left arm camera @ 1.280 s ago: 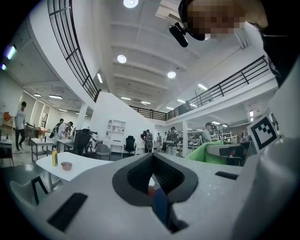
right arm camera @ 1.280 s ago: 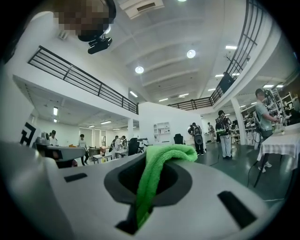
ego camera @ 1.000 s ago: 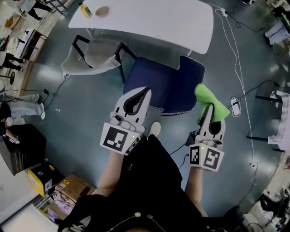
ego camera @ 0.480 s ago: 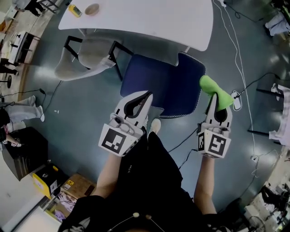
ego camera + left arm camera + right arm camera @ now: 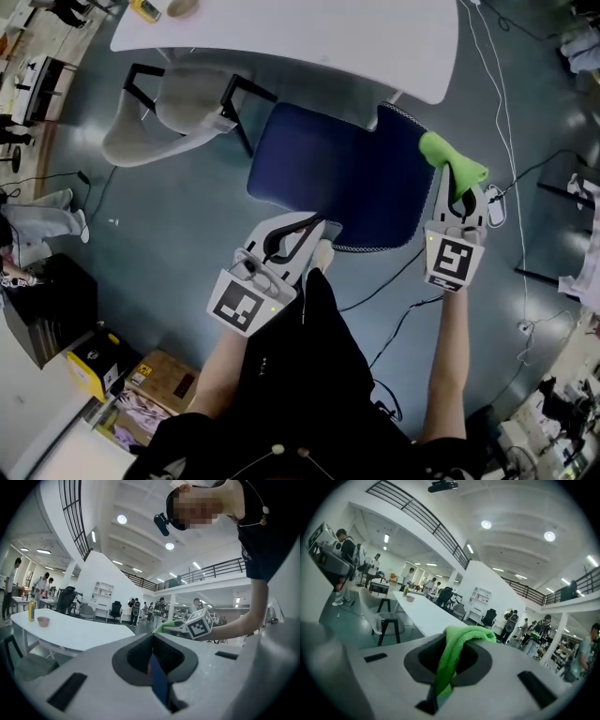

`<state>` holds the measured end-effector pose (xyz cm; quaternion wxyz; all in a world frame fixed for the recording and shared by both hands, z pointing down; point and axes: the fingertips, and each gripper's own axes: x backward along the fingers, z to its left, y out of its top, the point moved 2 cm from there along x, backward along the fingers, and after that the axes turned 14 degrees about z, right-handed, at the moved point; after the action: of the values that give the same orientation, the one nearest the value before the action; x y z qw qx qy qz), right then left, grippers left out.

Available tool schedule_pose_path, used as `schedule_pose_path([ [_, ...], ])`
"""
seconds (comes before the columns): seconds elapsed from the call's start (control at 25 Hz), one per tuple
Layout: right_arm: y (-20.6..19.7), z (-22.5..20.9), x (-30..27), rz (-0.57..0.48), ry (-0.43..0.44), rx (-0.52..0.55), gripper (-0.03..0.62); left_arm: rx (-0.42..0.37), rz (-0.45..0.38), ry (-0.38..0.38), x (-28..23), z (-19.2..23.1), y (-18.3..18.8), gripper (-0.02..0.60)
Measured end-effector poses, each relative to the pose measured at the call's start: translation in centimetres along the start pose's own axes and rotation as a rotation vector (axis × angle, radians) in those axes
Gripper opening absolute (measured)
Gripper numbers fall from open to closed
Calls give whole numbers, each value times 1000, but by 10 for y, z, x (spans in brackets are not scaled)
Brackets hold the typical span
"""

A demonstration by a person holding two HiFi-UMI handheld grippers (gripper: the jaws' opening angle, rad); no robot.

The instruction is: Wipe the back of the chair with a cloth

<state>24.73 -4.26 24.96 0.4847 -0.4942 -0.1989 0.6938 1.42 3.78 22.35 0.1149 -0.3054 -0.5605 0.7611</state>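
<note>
judging by the green cloth [image 5: 452, 161] pinched in the right gripper [image 5: 457, 190] just beside the chair back [image 5: 398, 192], the left gripper [image 5: 317, 228] with jaws pressed together, wiping is reckoned hardly begun.

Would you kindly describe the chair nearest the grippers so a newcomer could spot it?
Find the long white table; two chairs stand at its near edge. Yours is the blue chair, beside the green cloth; the grey chair to its left is pale.
</note>
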Motion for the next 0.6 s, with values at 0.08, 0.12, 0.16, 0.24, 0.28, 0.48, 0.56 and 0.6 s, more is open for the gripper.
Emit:
schedule_pose_path([
  [0.08,-5,5,-15,14,15,86,18,-6,20,-15,-6,2,-11,2],
  [0.12,-8,7,-24,22,20,132,18,-12,30,-23,-10,3,-16,2],
  [0.16,-11,8,-32,29,26,172,18,-21,40,-31,-14,4,-21,2],
  [0.24,-16,10,-51,46,35,228,18,-43,57,-44,-21,8,-31,2],
  [0.28,-20,10,-59,55,37,245,18,-55,66,-47,-25,11,-36,2],
  [0.48,-42,17,-92,125,5,440,18,-50,100,-43,-42,25,-57,2],
  [0.56,-49,21,-100,146,-32,574,18,-24,106,-25,-52,32,-64,3],
  [0.6,-52,23,-103,150,-48,635,18,-11,108,-23,-58,35,-66,5],
])
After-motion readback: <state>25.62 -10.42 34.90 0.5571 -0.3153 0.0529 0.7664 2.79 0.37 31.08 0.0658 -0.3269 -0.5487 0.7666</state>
